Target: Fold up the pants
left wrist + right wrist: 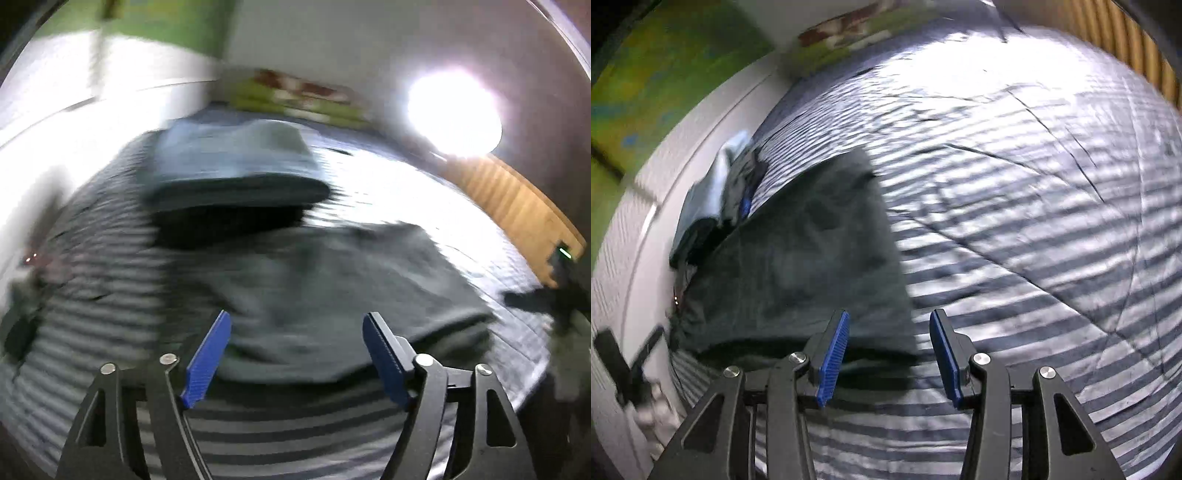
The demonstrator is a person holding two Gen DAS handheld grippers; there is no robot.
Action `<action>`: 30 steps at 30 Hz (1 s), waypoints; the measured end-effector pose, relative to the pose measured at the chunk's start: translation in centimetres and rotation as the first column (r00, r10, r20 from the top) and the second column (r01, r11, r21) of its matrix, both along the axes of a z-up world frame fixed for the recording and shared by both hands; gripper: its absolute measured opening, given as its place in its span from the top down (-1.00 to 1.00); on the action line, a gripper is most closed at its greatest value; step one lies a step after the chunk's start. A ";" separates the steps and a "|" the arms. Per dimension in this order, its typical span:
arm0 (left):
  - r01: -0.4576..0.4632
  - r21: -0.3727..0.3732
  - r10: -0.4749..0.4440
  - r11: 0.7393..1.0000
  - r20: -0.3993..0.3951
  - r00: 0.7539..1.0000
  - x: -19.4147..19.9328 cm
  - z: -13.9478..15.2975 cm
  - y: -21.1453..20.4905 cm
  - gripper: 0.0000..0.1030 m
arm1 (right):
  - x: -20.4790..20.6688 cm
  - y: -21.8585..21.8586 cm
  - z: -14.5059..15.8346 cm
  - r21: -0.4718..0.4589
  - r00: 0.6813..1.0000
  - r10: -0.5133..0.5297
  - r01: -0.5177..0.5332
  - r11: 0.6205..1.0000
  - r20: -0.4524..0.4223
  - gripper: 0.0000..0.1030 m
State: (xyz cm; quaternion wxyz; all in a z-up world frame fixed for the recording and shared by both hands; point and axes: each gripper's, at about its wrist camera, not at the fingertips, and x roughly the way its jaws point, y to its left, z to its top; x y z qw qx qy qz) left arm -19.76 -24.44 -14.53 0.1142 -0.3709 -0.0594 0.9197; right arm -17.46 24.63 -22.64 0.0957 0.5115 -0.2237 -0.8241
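Pants: dark grey-green, folded flat into a blurred slab, lying on the striped bed.
Left gripper: fingers spread wide, released, nothing between them.
Right gripper: fingers partly apart, empty.
Position: pants just beyond the left fingers; in the right view, far-left of the fingers.
Stack: folded blue-grey clothes, farther back.

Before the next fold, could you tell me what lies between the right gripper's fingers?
Nothing is held: the right gripper is open, with the pants' edge and the striped sheet behind, in the right wrist view.
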 end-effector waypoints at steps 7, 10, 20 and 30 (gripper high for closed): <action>0.233 0.019 -0.233 0.972 0.118 0.965 -5.1 -3.6 13.7 -0.58 | -2.9 -1.4 -4.0 -0.042 0.992 0.095 -0.091 0.995 0.087 0.23; 0.304 -0.071 -0.279 0.950 0.244 0.929 -6.4 -7.2 17.8 -0.59 | -1.3 -3.0 -3.7 0.086 0.976 0.206 -0.211 0.974 0.066 0.33; 0.314 -0.133 -0.282 0.940 0.214 0.935 -10.1 -1.5 22.7 -0.58 | -3.8 2.1 -3.9 -0.205 0.982 0.188 -0.181 0.962 0.012 0.24; 0.545 -0.252 -0.485 0.799 0.266 0.833 -5.1 -6.9 35.3 -0.67 | -5.7 4.1 -8.0 -0.461 0.966 0.216 -0.130 0.878 0.140 0.31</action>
